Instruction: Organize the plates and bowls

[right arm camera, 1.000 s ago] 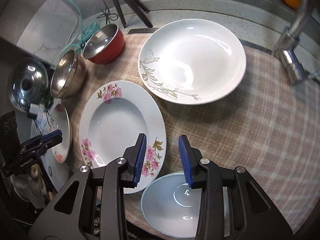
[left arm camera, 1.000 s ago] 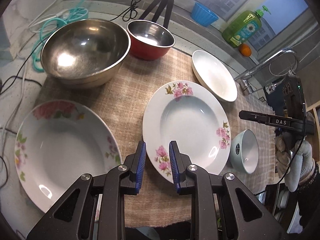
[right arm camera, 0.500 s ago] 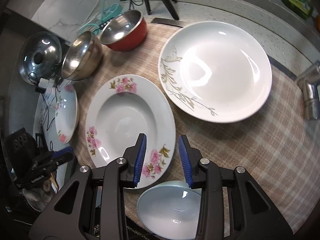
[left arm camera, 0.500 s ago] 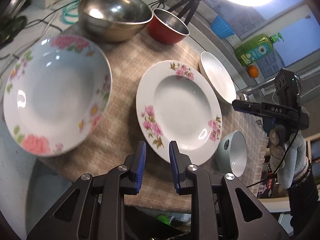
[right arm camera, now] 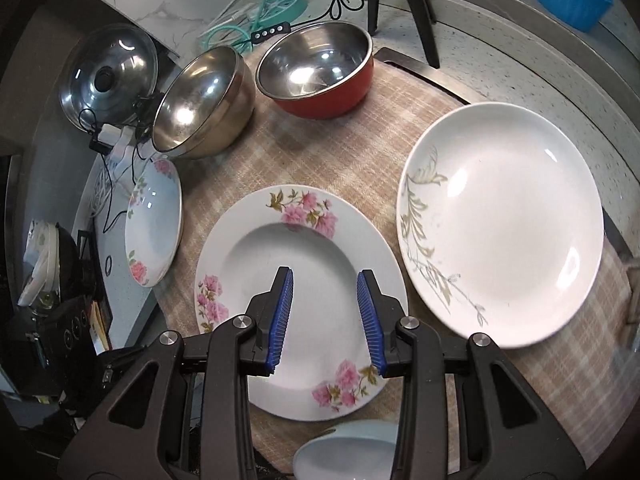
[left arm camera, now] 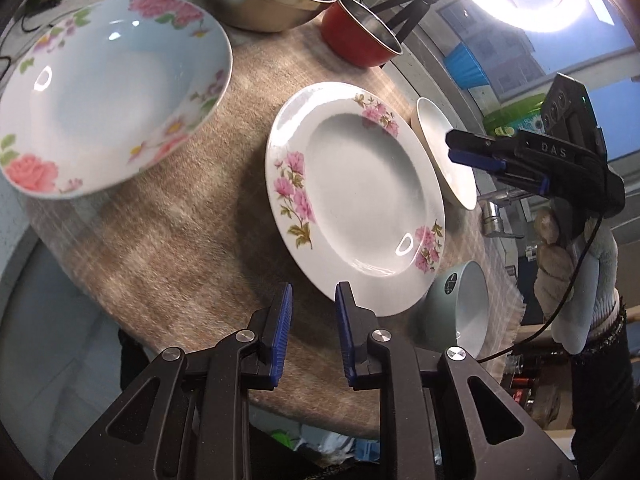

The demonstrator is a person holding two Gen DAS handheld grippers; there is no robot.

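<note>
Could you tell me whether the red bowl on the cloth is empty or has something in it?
Empty. The red bowl sits upright, and its bare shiny steel inside shows only reflections.

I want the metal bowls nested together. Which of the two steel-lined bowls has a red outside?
The smaller bowl, nearer the tripod legs. Its outer wall is red; the larger bowl beside it is bare steel inside and out.

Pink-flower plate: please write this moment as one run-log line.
pink-flower plate: on mat, ungrasped | left gripper: closing, empty | right gripper: open above plate
</note>
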